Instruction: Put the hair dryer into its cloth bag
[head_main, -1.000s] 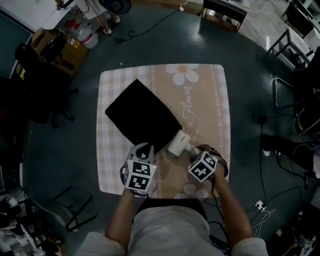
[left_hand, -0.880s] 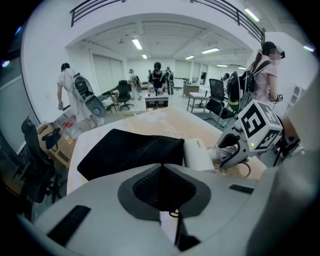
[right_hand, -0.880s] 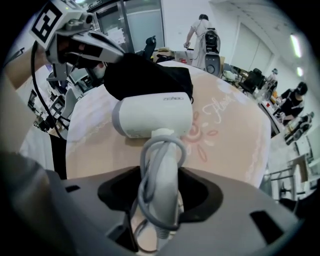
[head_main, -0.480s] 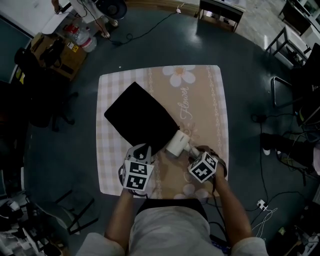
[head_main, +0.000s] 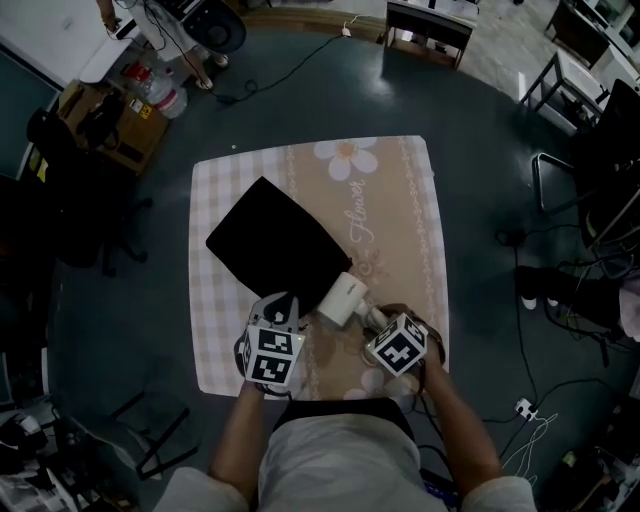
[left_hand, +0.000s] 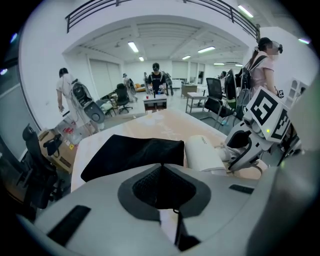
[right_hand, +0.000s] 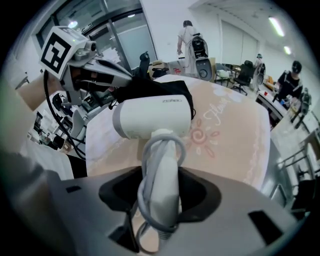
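The head view looks steeply down from overhead onto the whole table (head_main: 400, 200), which fills the frame's centre. The left gripper view sits low at the table's 6 o'clock edge and faces 12 o'clock across it, with the bag (left_hand: 132, 152) very near and the dryer (left_hand: 202, 152) at 3 o'clock. The right gripper view, just beside it, faces about 11 o'clock, tight on the dryer with the bag behind. All three views share bag, dryer and tabletop.

Left tool (head_main: 284, 303) pinches bag (head_main: 272, 240); right tool (head_main: 372, 320) just closed on dryer (head_main: 340, 297)
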